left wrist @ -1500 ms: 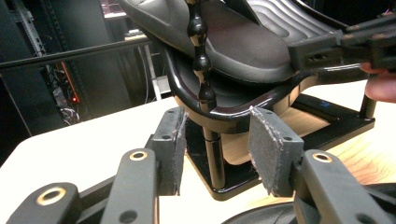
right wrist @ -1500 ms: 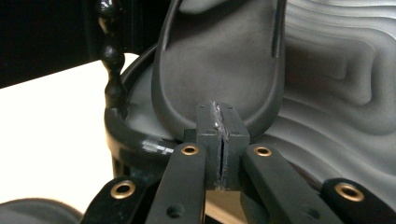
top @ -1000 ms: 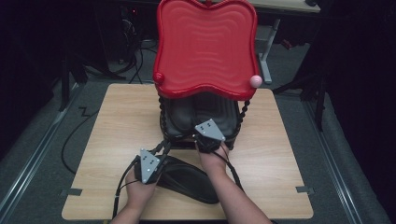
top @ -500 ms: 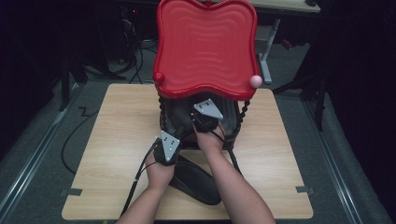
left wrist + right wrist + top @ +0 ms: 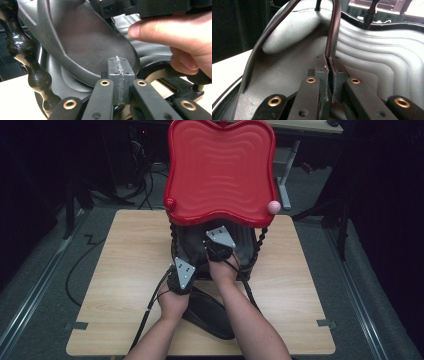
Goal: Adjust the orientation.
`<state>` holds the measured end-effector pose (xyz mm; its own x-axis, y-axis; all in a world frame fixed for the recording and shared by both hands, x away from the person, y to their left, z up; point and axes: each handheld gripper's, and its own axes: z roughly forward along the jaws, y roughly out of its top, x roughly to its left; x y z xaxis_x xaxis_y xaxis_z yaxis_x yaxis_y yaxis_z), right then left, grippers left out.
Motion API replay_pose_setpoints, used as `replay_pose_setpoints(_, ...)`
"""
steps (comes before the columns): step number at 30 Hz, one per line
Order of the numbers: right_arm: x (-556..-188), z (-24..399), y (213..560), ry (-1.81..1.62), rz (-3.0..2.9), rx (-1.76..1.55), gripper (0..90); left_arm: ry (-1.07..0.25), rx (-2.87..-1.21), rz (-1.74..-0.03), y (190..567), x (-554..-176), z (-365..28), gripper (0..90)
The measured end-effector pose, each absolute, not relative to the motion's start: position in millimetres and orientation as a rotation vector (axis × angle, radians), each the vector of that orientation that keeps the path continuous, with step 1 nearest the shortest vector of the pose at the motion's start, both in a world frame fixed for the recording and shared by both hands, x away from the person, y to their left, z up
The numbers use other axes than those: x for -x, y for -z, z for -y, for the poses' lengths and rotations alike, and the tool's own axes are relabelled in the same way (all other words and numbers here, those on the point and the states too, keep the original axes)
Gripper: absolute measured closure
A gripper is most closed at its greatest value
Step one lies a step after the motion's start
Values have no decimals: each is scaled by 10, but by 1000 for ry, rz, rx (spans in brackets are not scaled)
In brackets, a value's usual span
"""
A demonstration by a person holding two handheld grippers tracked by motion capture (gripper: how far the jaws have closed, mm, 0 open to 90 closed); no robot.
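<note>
The light wooden table (image 5: 125, 285) fills the middle of the high view, and standing on it toward twelve o'clock is the big glossy red wavy-edged plastic tray top (image 5: 220, 170), raised on black twisted posts (image 5: 173, 240). Under it sits the grey ribbed plastic tray (image 5: 245, 245), and from there a dark grey leathery oval flap (image 5: 210, 312) runs down toward six o'clock between the forearms.

The right gripper (image 5: 212, 251), at the table's centre beneath the red top, is clenched on the flap's thin edge; the right gripper view shows that edge (image 5: 332, 35) pinched tight between the pads (image 5: 323, 67), rising to twelve o'clock. The left gripper (image 5: 177, 275), at about eight o'clock from the right one, is clenched with nothing between its jaws. In the left gripper view the pads (image 5: 119, 75) meet flush, the flap (image 5: 85, 47) just beyond them and the other hand (image 5: 175, 37) at two o'clock.
</note>
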<state>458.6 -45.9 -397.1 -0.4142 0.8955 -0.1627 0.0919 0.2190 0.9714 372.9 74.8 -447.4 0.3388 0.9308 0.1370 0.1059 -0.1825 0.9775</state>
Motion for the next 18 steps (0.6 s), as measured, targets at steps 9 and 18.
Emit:
replay_pose_setpoints(9, -4557, 570, 3983, -1283, -1681, -952, 838, -1008, -1585, -970, 4475, -3728, -727, 900)
replay_pose_setpoints(18, -4267, 750, 3952, -1359, -1690, -933, 655, -1042, -1505, -895, 4322, -3501, -857, 802)
